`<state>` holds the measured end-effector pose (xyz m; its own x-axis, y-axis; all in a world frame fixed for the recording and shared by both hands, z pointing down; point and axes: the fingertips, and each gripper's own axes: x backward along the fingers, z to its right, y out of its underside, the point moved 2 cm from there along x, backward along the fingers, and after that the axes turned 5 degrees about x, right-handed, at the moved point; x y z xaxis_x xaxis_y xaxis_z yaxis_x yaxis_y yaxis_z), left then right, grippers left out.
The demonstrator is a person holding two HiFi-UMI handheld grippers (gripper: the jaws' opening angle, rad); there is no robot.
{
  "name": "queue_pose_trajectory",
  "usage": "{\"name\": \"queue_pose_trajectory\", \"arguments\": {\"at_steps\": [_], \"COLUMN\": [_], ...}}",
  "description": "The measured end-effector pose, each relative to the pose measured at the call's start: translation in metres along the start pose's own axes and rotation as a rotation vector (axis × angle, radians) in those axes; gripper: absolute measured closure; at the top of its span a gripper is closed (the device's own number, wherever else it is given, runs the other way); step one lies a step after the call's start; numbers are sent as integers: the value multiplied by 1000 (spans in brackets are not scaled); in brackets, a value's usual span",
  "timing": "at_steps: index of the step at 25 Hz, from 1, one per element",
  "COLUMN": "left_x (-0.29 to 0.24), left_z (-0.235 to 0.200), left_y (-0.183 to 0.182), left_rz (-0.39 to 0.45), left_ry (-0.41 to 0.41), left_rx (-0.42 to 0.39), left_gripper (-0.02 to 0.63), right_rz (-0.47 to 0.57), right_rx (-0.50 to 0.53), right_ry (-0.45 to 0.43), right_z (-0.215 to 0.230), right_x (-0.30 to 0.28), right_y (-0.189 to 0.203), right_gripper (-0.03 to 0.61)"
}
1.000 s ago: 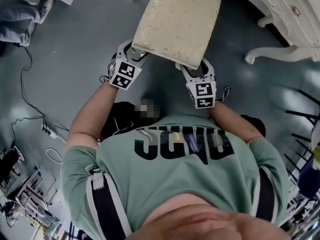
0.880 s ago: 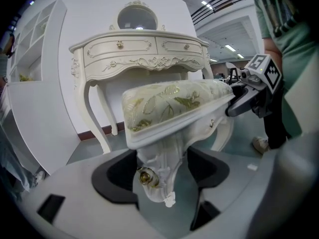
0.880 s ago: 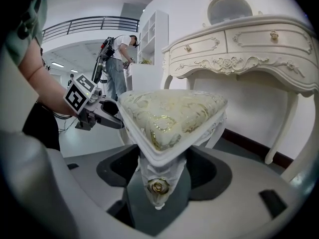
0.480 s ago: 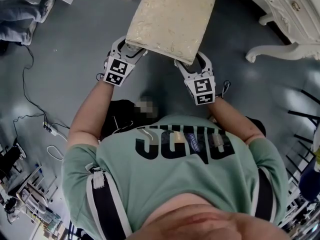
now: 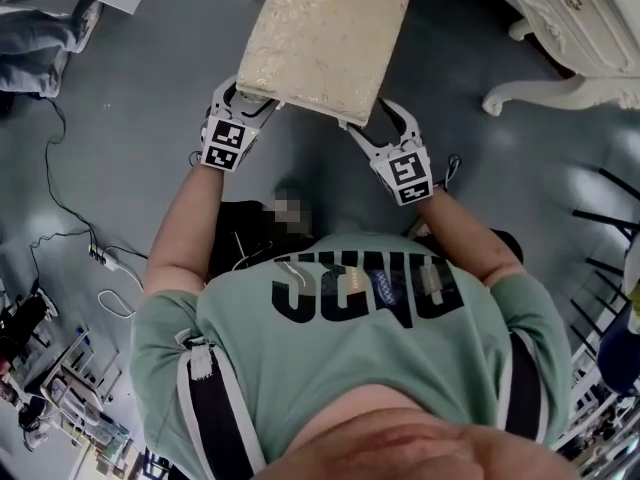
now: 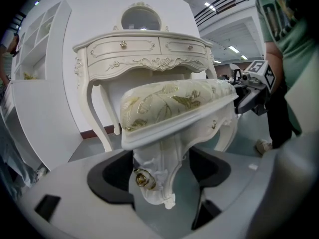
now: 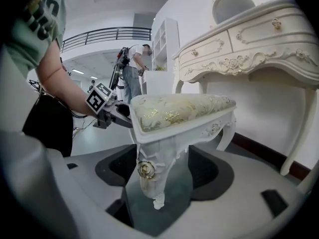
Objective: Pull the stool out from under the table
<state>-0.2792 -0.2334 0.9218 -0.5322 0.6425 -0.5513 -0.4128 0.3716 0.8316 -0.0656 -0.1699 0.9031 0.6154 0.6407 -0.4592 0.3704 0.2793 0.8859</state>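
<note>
The stool (image 5: 320, 33), with a cream-and-gold cushion and white carved legs, stands on the grey floor clear of the white dressing table (image 5: 560, 18). My left gripper (image 5: 245, 93) is at its near left corner and my right gripper (image 5: 378, 120) at its near right corner. In the left gripper view, a carved leg (image 6: 152, 176) with a gold rosette stands between the jaws of the left gripper (image 6: 162, 176). They are opening, and floor shows beside the leg. In the right gripper view, the other near leg (image 7: 152, 176) stands between the right gripper's (image 7: 164, 171) opening jaws, also with gaps.
The dressing table's curved leg and foot (image 5: 530, 93) are on the floor to the stool's right. Cables (image 5: 70, 238) trail on the floor at left, by another person's legs (image 5: 40, 38). A black metal rack (image 5: 610, 228) is at far right. A white shelf unit (image 7: 164, 54) and a standing person (image 7: 132, 78) are behind.
The stool and both grippers sit slightly higher and further left in the head view. Both pairs of jaws look a little wider around the stool's near corners.
</note>
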Motion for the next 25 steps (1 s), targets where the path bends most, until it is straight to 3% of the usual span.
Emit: {"name": "queue_pose_trajectory", "arguments": {"at_steps": [3,6,9,11,19,25], "left_x": [0,21,55,79,177,246], "left_z": [3,8,16,24,18,17], "left_y": [0,-10,-46,-74,-256,-380], "left_rz": [-72,-113,-115,-112,-47,45], "left_ry": [-62,-116,-138,-126,-95,-101], "left_rx": [64,161,249,267,330,331], "left_gripper": [268,268,268,268,270,276], "right_rz": [-52,-83,-84,-79,-60,19], "right_rx": [21,25,-4,-25,-8,19], "right_ry": [-16,-29,-12,7,33,15], "right_z": [4,6,16,26,68,93], "right_x": [16,41,70,90,173,223], "right_y": [-6,-36,-84,-120,-310,-432], "right_gripper": [261,262,265,267,287,341]}}
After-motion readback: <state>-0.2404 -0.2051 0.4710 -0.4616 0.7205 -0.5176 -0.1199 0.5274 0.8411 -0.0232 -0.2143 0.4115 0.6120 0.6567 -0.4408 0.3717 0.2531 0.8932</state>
